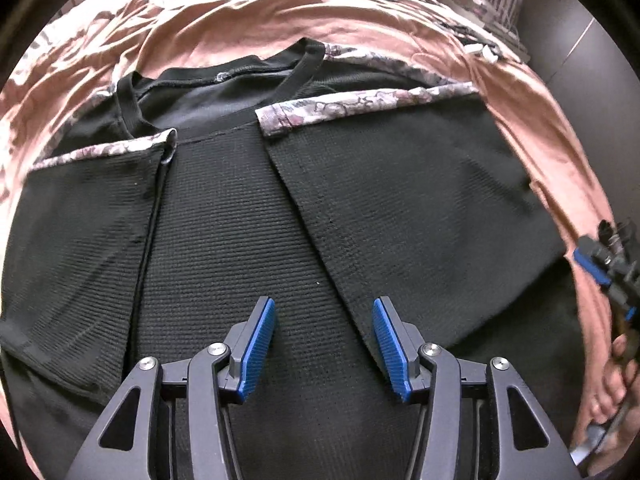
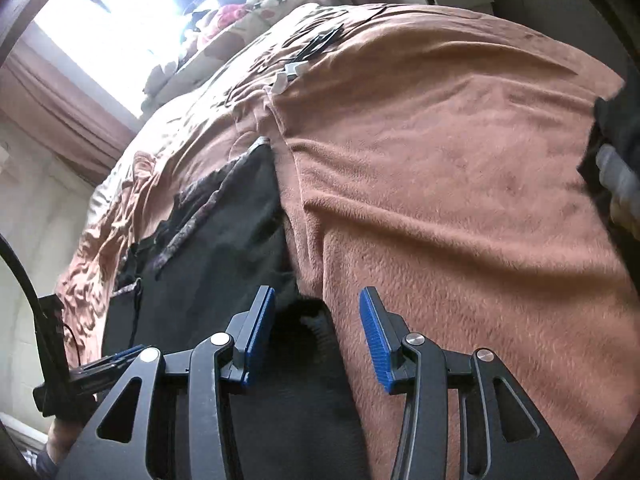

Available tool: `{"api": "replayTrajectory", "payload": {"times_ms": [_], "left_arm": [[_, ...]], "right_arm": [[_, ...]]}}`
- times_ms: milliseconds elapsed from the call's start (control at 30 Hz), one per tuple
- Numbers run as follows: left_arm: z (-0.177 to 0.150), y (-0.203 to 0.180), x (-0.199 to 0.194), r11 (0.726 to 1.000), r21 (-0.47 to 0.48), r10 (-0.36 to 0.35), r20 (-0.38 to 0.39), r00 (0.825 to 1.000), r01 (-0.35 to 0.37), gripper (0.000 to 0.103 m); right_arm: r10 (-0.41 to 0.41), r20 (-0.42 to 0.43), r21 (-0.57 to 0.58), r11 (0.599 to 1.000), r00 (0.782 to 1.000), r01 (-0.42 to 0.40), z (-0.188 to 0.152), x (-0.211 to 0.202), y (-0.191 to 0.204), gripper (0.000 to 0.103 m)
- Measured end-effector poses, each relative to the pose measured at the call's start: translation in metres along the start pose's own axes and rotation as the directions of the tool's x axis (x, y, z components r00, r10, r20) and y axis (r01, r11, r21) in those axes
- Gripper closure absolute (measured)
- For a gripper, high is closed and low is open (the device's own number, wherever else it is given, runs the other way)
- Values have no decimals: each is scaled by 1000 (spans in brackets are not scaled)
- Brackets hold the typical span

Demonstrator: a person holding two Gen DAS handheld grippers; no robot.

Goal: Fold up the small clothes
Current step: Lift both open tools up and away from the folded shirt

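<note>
Both tongs, left (image 1: 323, 344) and right (image 2: 316, 336), hang released over the black top (image 1: 248, 216). One careless snag could undo its folded sleeves (image 1: 400, 184)

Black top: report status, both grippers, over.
Left gripper open, hanging over black top. Right gripper open, empty, at the top's edge. Both sides folded inward, floral cuffs showing, flat on pink blanket. Nothing in the way.

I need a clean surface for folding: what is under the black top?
A pink blanket shows all around the black top, which lies flat on it with both sides folded in. Whatever lies directly beneath the top is covered.
</note>
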State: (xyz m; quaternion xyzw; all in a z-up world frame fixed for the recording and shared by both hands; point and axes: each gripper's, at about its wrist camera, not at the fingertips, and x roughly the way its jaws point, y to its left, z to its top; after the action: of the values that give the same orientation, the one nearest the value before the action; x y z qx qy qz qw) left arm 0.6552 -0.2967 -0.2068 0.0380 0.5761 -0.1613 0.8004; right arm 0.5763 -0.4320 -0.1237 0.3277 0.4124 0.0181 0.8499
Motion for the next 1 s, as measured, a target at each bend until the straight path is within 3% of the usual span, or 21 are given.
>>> {"api": "replayTrajectory", "payload": {"times_ms": [200,400,533,633,767,933,1000], "left_arm": [[1,-4,4,1000,26,16,5,1000,-16,45],[0,-4,5,994,58,87,8,996,-87,38],[2,0,1,994,47,102,-1,995,-101,38],[5,5,-11,994,25,109,-4,994,-109,38],[2,18,-31,999,-26,39,21,999,-39,38],[-4,27,-60,999,-35,14,62,998,-12,38],[-9,31,-74,999,-41,2,82,997,2,38]], "right_arm": [[-24,-35,-56,998,999,22,6,24,10,61],[-180,-31,-191,966,983,171,0,32,25,64],[-222,-27,-226,951,975,211,-5,24,30,64],[-197,-22,-211,959,980,188,-9,14,31,64],[-131,-19,-162,979,991,127,-10,-8,24,64],[-77,-8,-133,988,997,76,-16,-36,21,62],[-75,2,-150,986,997,74,-20,-49,24,56]]}}
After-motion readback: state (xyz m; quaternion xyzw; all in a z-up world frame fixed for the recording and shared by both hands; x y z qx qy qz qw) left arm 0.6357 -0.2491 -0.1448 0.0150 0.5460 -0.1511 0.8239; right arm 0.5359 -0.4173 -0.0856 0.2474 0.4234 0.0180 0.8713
